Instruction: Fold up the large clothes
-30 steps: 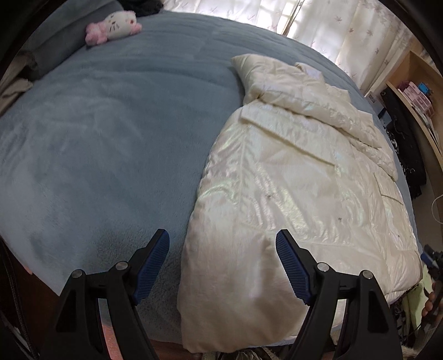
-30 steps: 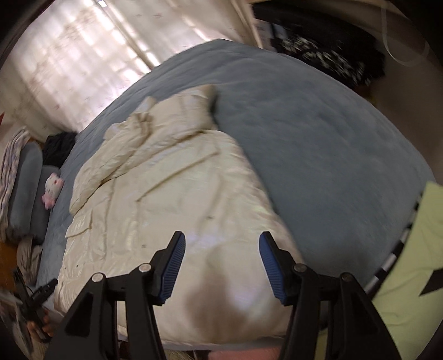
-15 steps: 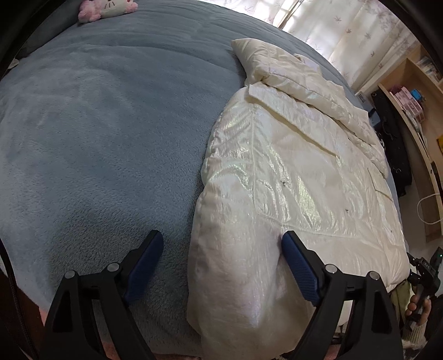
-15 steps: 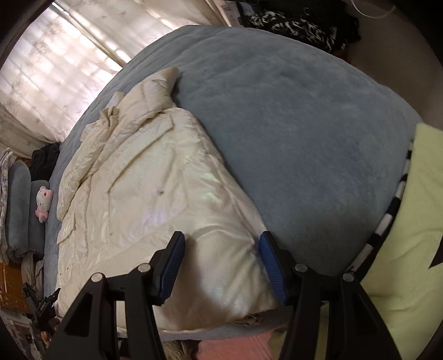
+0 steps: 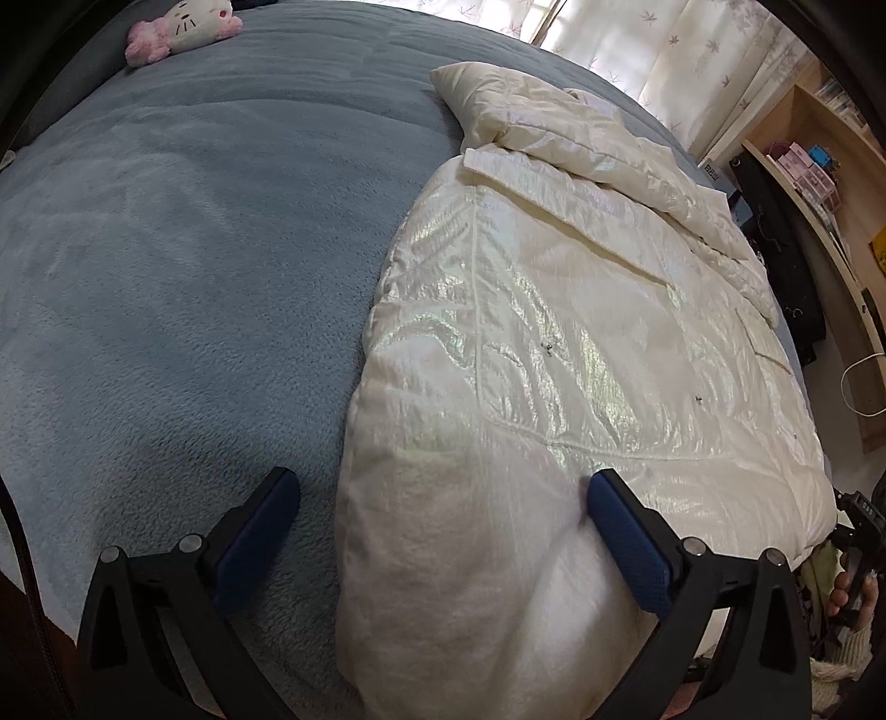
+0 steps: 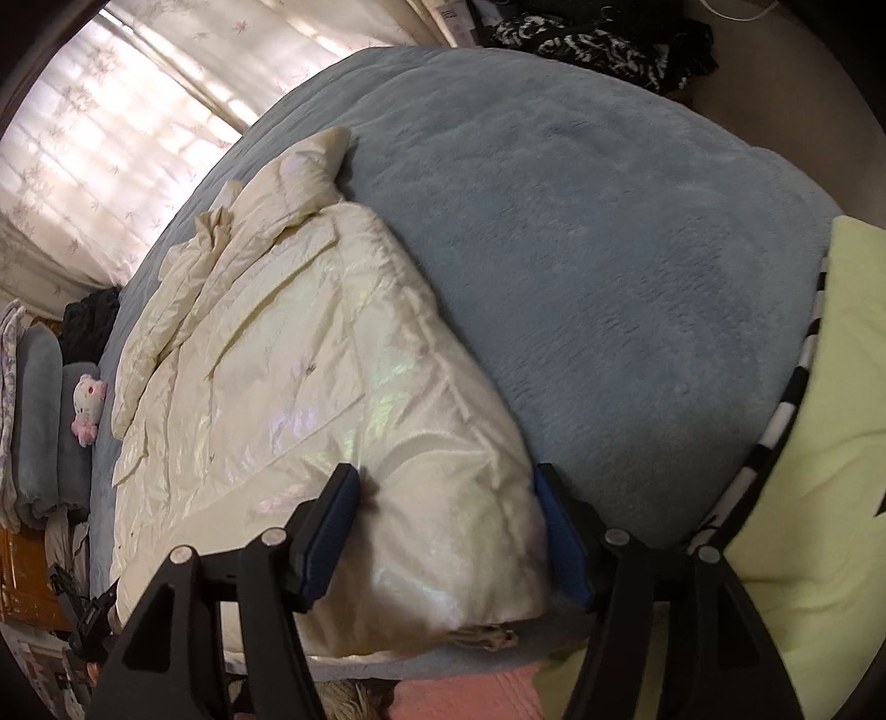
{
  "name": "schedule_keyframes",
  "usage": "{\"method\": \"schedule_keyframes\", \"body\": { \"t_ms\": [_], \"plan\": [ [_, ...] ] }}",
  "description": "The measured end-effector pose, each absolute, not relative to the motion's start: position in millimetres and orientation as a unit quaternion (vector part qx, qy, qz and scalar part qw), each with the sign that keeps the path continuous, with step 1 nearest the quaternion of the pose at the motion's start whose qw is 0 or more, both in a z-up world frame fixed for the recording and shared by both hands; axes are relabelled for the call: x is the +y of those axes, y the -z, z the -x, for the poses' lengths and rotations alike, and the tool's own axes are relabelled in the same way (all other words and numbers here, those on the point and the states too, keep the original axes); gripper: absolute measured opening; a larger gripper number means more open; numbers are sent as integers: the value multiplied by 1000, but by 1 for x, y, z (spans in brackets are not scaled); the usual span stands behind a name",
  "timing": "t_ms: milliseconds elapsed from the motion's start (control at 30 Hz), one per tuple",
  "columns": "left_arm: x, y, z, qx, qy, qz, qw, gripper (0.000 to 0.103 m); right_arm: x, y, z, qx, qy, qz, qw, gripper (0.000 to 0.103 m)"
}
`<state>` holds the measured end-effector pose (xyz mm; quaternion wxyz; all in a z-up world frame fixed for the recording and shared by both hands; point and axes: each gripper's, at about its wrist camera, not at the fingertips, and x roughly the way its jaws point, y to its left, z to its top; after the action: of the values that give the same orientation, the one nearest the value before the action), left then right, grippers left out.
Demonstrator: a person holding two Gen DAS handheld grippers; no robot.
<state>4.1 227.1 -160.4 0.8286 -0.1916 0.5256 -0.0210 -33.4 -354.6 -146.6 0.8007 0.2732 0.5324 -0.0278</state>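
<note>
A blue fleece bed (image 5: 166, 277) stretches ahead of both hand-held grippers, carrying a cream puffer jacket (image 5: 581, 343) whose near hem corners lie between their jaws. The left hand-held gripper (image 5: 443, 515) has just been opening and straddles one corner, released; the right hand-held gripper (image 6: 448, 531), also just widening, brackets the other corner unclenched. A pink-and-white plush toy (image 5: 183, 27) lies far beyond the left one.

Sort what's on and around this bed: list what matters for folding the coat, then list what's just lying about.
For the job:
- cream puffer coat, spread on the blue blanket
- left gripper, jaws just opened wide, astride one hem corner
- right gripper, jaws just opened further, astride the other corner

Lying about:
- plush cat toy
- dark clothes pile
- shelf clutter
</note>
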Motion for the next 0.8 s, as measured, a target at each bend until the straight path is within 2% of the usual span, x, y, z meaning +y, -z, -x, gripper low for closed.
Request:
{"method": "schedule_keyframes", "body": {
  "t_ms": [133, 200, 267, 333, 367, 433, 467, 500, 600, 800],
  "plan": [
    [227, 165, -6, 524, 15, 200, 828, 102, -339, 147, 33, 528, 15, -257, 809, 64],
    [226, 167, -7, 523, 10, 202, 828, 102, -333, 147, 33, 524, 10, -255, 813, 56],
    [225, 167, -8, 525, 5, 202, 826, 102, -330, 147, 33, 519, -2, -268, 812, 38],
    [224, 166, -8, 528, 8, 208, 824, 102, -326, 145, 33, 516, -5, -270, 813, 30],
    [222, 166, -9, 529, 7, 211, 822, 96, -323, 143, 32, 515, -3, -264, 815, 28],
    [217, 163, -9, 528, 16, 218, 820, 68, -319, 140, 31, 514, 0, -260, 818, 25],
    [214, 161, -9, 528, 29, 235, 815, 43, -317, 138, 31, 512, 0, -258, 819, 24],
    [212, 160, -9, 528, 32, 248, 812, 30, -315, 135, 30, 511, 2, -256, 821, 23],
    [201, 146, -7, 517, 6, 247, 819, 13, -310, 125, 28, 504, 4, -248, 827, 21],
    [187, 89, 12, 456, -18, 230, 859, 9, -302, 78, 29, 451, -19, -244, 858, 17]
  ]
}}
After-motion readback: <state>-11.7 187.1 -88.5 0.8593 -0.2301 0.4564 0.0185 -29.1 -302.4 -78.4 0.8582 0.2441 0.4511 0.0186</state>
